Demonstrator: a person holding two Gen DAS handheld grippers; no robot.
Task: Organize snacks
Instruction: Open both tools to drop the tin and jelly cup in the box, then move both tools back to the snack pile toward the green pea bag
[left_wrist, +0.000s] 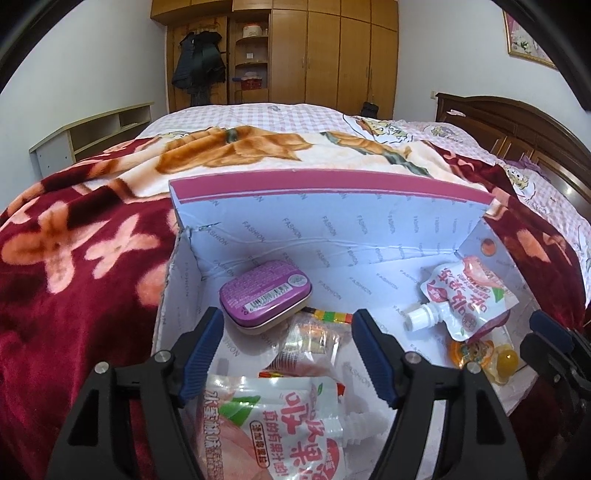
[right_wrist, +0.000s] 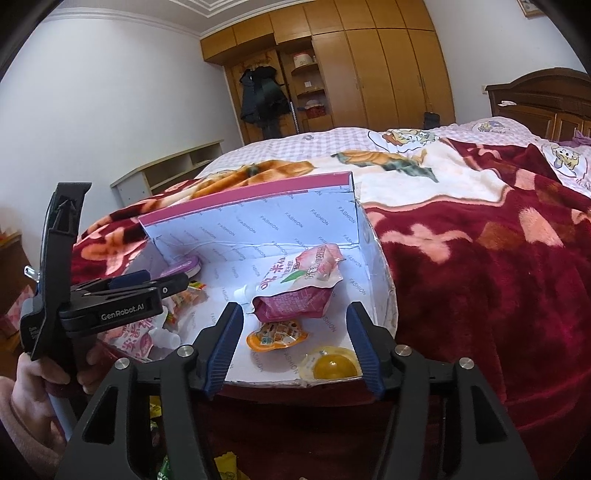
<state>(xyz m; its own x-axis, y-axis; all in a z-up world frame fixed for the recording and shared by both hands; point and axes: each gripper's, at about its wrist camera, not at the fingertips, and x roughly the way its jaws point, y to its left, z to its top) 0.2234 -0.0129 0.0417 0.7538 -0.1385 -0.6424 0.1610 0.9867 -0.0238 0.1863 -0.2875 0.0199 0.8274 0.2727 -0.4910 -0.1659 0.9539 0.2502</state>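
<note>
An open cardboard box (left_wrist: 332, 184) (right_wrist: 240, 197) with a pink rim and white lining lies on the bed. Inside are a purple tin (left_wrist: 266, 295) (right_wrist: 184, 266), small candy packets (left_wrist: 310, 339), a peach drink pouch (left_wrist: 469, 291) (right_wrist: 299, 288), an orange jelly cup (left_wrist: 471, 352) (right_wrist: 277, 338) and a yellow jelly cup (left_wrist: 506, 361) (right_wrist: 332, 365). My left gripper (left_wrist: 288, 325) (right_wrist: 173, 286) stands open over a second peach pouch (left_wrist: 280, 424), which lies loose below its fingers. My right gripper (right_wrist: 295, 314) (left_wrist: 546, 332) is open above the box's near right corner, with the orange jelly cup lying free between its fingers.
The box rests on a red flowered blanket (right_wrist: 480, 277) over a checked bedsheet (left_wrist: 277, 114). A dark headboard (left_wrist: 517, 125) is at the right, a wardrobe (left_wrist: 332, 55) behind, a low shelf (left_wrist: 92, 136) at the left. More wrappers (right_wrist: 225, 461) lie below the bed edge. A hand (right_wrist: 37, 373) grips the left gripper's handle.
</note>
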